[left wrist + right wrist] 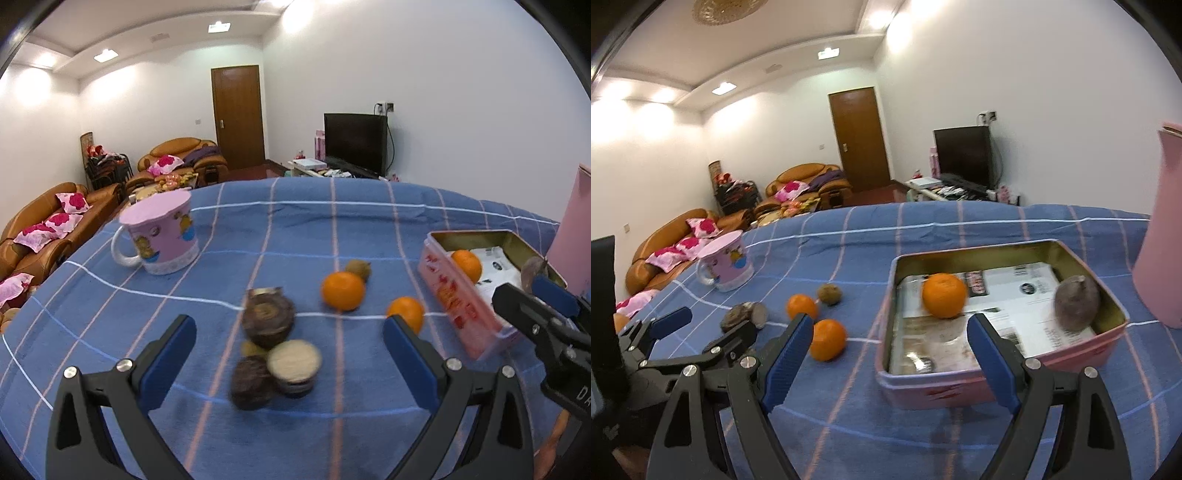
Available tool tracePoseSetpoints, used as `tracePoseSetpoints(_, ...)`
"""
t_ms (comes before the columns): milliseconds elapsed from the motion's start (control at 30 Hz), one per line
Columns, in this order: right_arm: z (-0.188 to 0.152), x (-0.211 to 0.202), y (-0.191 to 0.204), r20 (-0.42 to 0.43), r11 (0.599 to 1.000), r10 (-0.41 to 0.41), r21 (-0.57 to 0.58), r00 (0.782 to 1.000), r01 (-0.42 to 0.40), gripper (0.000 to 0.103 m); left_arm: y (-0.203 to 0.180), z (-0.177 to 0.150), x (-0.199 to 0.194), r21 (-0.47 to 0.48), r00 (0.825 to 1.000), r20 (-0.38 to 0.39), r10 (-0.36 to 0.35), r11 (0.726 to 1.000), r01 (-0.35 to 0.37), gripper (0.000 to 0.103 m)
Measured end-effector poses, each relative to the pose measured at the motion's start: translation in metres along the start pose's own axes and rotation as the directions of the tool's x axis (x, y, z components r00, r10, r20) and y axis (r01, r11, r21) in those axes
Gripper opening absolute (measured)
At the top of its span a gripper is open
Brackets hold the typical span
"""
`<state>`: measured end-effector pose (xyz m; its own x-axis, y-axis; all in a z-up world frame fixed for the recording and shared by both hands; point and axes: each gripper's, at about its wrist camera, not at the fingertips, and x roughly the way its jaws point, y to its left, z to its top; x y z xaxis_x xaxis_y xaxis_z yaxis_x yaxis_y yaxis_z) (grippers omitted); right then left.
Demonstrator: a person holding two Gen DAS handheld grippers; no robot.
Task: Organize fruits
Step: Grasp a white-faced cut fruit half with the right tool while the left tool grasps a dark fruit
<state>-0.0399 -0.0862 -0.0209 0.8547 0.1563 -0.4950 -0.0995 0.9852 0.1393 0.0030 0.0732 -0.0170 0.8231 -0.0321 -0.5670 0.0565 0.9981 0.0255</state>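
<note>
A pink tin box (997, 384) (458, 295) stands on the blue checked cloth and holds an orange (943, 295) (467, 264) and a brown fruit (1076, 302). My right gripper (890, 332) is open and empty, just in front of the box. Two oranges (343, 290) (406, 314) and a small brown fruit (358, 267) lie left of the box. Several dark round fruits (267, 319) cluster ahead of my left gripper (290, 339), which is open and empty.
A pink lidded mug (162, 236) stands at the far left of the table. A tall pink container (1163, 236) stands right of the box. Sofas, a door and a TV lie beyond the table's far edge.
</note>
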Motion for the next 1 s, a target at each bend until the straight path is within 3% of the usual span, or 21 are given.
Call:
tracePoseSetpoints(200,-0.002,0.012,0.033,-0.055,0.995,0.094,-0.042,0.994,-0.096,0.083,0.055,-0.004,0.014,-0.092,0.996,-0.071,-0.054,0.995,0.048,0.103)
tracePoseSetpoints(333,-0.007,0.031,0.063,-0.14,0.981,0.156,-0.091,0.978,-0.17,0.064,0.097,-0.008,0.023,-0.224,0.992,-0.097,-0.075,0.973,0.052,0.101)
tracePoseSetpoints(400,-0.008,0.04,0.073,-0.175,0.976,0.18,-0.093,0.968,-0.199,0.062,0.109,-0.009,0.023,-0.245,0.994,-0.095,-0.061,0.969,0.036,0.101)
tracePoseSetpoints(533,-0.013,0.061,0.096,-0.262,0.961,0.226,-0.097,0.938,-0.258,0.062,0.123,-0.009,0.023,-0.267,0.996,-0.082,-0.044,0.964,0.021,0.101)
tracePoseSetpoints(633,-0.016,0.076,0.107,-0.319,0.962,0.212,-0.097,0.924,-0.254,0.053,0.123,-0.01,0.024,-0.268,0.995,-0.085,-0.044,0.963,0.02,0.095)
tracePoseSetpoints(867,-0.017,0.091,0.127,-0.35,0.948,0.257,-0.091,0.901,-0.306,0.053,0.12,-0.007,0.017,-0.236,0.999,-0.05,-0.016,0.972,0.004,0.088)
tracePoseSetpoints(1000,-0.016,0.102,0.127,-0.367,0.938,0.315,-0.018,0.875,-0.345,0.053,0.128,-0.006,0.015,-0.264,0.999,-0.031,-0.007,0.964,-0.002,0.088)
